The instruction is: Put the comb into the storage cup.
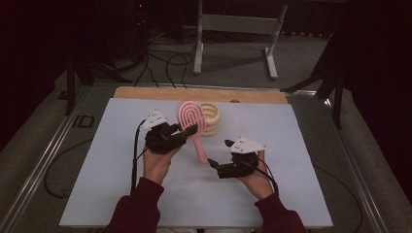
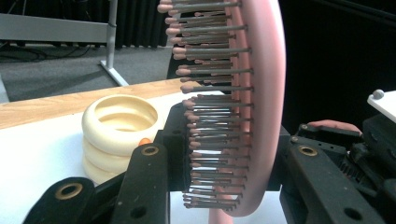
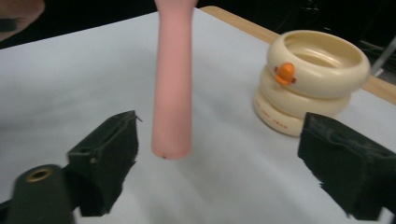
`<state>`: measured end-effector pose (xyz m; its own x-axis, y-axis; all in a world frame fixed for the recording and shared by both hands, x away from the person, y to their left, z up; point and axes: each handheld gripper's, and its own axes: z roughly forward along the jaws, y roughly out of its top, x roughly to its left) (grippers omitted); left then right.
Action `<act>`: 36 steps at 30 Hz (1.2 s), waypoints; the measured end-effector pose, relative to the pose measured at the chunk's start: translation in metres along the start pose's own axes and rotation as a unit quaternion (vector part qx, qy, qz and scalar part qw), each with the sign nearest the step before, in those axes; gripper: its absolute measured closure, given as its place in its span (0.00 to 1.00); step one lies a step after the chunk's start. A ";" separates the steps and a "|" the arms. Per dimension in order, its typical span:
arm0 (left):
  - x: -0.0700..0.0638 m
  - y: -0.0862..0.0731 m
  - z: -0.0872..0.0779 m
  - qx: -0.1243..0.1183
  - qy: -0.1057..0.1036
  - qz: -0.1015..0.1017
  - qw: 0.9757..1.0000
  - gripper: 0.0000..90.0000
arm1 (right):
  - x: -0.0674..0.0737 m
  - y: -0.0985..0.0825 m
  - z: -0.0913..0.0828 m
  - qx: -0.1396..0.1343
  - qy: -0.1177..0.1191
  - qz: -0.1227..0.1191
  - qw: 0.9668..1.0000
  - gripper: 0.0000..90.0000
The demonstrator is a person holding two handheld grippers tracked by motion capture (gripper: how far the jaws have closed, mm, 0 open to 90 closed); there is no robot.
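My left gripper [image 1: 187,132], raised above the white table [image 1: 111,160], pinches the pink hairbrush [image 1: 191,118] by its head, handle slanting down toward me. My right gripper [image 1: 212,164] hangs spread, seemingly just clear of the handle tip. The right gripper view shows an orange knob on the cream ring stack [image 3: 310,79].

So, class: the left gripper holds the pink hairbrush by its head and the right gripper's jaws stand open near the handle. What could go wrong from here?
1. The left gripper clamps the pink hairbrush across its bristles, so the head might twist or slip.
2. The handle hangs free ahead of the open right gripper, which could close on air or knock it.
3. The cream ring stack stands close behind, so a swing could topple it.
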<state>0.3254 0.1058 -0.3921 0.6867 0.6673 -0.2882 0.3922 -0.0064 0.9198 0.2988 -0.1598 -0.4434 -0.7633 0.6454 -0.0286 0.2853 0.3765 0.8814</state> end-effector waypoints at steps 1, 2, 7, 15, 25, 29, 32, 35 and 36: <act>0.000 0.000 0.000 0.001 0.001 0.000 1.000 0.72 | -0.001 -0.001 -0.001 0.002 -0.003 0.001 1.000 0.11; 0.001 0.000 0.000 0.001 0.002 0.001 1.000 0.72 | -0.002 -0.003 -0.002 0.000 -0.003 0.003 1.000 0.11; 0.001 0.002 0.001 0.001 0.005 -0.001 1.000 0.72 | -0.004 -0.010 -0.006 -0.002 -0.003 0.018 1.000 0.10; 0.003 0.008 -0.001 0.002 0.013 0.004 1.000 0.72 | -0.008 -0.023 -0.014 -0.016 -0.011 0.034 0.999 0.10; 0.006 0.012 -0.003 -0.003 0.020 0.001 1.000 0.72 | -0.012 -0.040 -0.024 -0.032 -0.033 0.042 0.998 0.10; 0.007 0.015 -0.004 -0.001 0.023 0.005 1.000 0.72 | -0.013 -0.046 -0.030 -0.040 -0.037 0.043 0.998 0.10; 0.007 0.017 -0.004 -0.003 0.024 0.006 1.000 0.72 | -0.013 -0.051 -0.036 -0.047 -0.039 0.045 0.997 0.10; 0.008 0.019 -0.005 -0.004 0.026 0.007 1.000 0.72 | -0.015 -0.056 -0.041 -0.054 -0.043 0.047 0.997 0.10; 0.008 0.019 -0.005 -0.004 0.028 0.007 1.000 0.72 | -0.016 -0.057 -0.042 -0.057 -0.044 0.048 0.996 0.10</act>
<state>0.3351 0.1144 -0.3752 0.6570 0.7073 -0.2609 0.3784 -0.0100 0.9256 0.2701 -0.2199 -0.4732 -0.6800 0.7329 0.0207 0.2828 0.2361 0.9296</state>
